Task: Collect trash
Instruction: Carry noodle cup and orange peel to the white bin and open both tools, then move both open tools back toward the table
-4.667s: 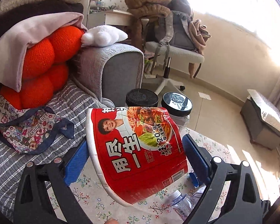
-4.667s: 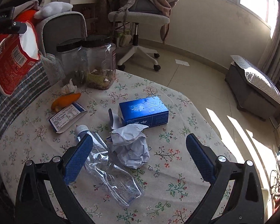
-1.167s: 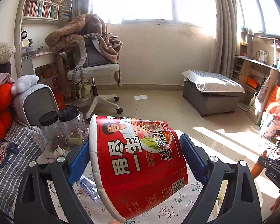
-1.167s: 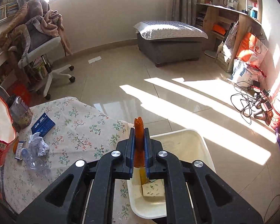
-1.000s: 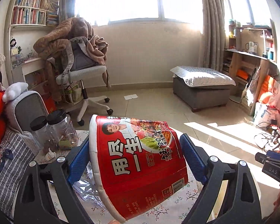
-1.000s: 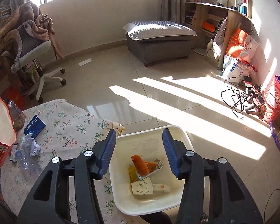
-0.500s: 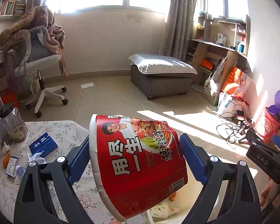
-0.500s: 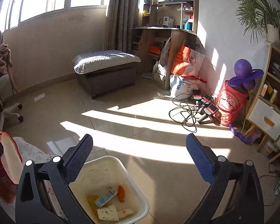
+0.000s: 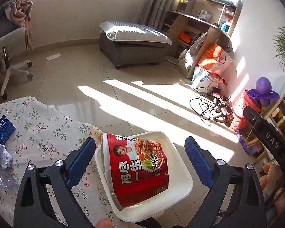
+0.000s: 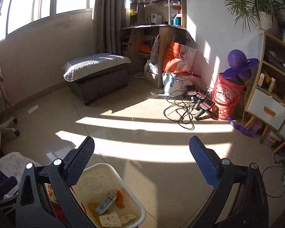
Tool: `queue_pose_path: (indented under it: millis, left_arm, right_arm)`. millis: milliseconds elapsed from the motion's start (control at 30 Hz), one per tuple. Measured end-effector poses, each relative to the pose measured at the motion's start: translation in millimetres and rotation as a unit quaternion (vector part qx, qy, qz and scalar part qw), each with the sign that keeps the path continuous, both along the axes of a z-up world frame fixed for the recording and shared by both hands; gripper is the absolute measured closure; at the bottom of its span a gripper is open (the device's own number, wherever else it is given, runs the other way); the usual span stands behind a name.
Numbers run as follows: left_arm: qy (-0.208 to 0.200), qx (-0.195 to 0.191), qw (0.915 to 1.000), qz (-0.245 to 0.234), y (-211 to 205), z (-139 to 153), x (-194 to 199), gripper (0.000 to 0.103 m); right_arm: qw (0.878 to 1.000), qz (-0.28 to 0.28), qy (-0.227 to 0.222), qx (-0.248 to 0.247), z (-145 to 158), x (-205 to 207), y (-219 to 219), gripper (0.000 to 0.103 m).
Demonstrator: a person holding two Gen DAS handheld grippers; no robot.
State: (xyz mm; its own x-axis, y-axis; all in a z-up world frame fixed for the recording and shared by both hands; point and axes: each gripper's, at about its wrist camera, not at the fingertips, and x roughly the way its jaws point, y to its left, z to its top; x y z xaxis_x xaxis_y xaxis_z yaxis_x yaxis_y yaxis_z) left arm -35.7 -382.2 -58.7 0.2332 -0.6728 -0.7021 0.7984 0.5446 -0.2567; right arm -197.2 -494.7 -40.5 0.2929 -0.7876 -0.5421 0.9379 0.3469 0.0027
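A red instant-noodle cup [image 9: 140,171] lies tilted in the white bin [image 9: 182,169] beside the table, below my left gripper [image 9: 139,141]. The left jaws are opening and the blue pads [image 9: 81,157] stand clear of the cup on both sides. My right gripper [image 10: 142,142] is open over the floor with nothing between its fingers, just right of the bin [image 10: 123,182]. Inside the bin lie a small carton [image 10: 106,203], an orange piece [image 10: 120,199] and other scraps. A blue box [image 9: 1,129], crumpled paper [image 9: 1,155] and a clear plastic bottle [image 9: 0,178] lie on the floral table [image 9: 38,129].
A grey ottoman [image 9: 134,43] stands across the tiled floor. Tangled cables [image 10: 182,112] and a red bucket [image 10: 226,98] lie by the right wall, near a wooden shelf unit [image 10: 271,102]. An office chair [image 9: 7,38] is at far left. A hand [image 9: 269,176] holds the right gripper.
The left gripper swung from over the table to above the bin, tilted down and let go of the noodle cup. The right gripper opened, dropped the orange piece into the bin and turned right.
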Motion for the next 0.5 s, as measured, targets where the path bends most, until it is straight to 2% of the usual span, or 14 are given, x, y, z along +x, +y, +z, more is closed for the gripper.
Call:
queue_pose_path:
  millis: [67, 133, 300, 500]
  left_arm:
    - [0.032, -0.002, 0.9995, -0.006, 2.8, -3.3, 3.6, 0.01]
    - [0.037, 0.0, 0.9993, 0.004, 6.7, -3.5, 7.6, 0.01]
    - [-0.056, 0.017, 0.9965, 0.061, 26.1, 13.1, 11.7, 0.01]
    - [-0.151, 0.023, 0.9802, 0.126, 59.3, 36.6, 22.5, 0.009]
  right_arm:
    - [1.0, 0.001, 0.0, -0.003, 0.5, 0.2, 2.3, 0.007]
    - [1.0, 0.004, 0.001, -0.003, 0.8, 2.7, 4.8, 0.007]
    - [0.999, 0.03, 0.012, -0.008, 1.3, 24.6, 22.0, 0.007]
    - [0.998, 0.064, 0.013, -0.023, 7.3, 51.0, 48.0, 0.007]
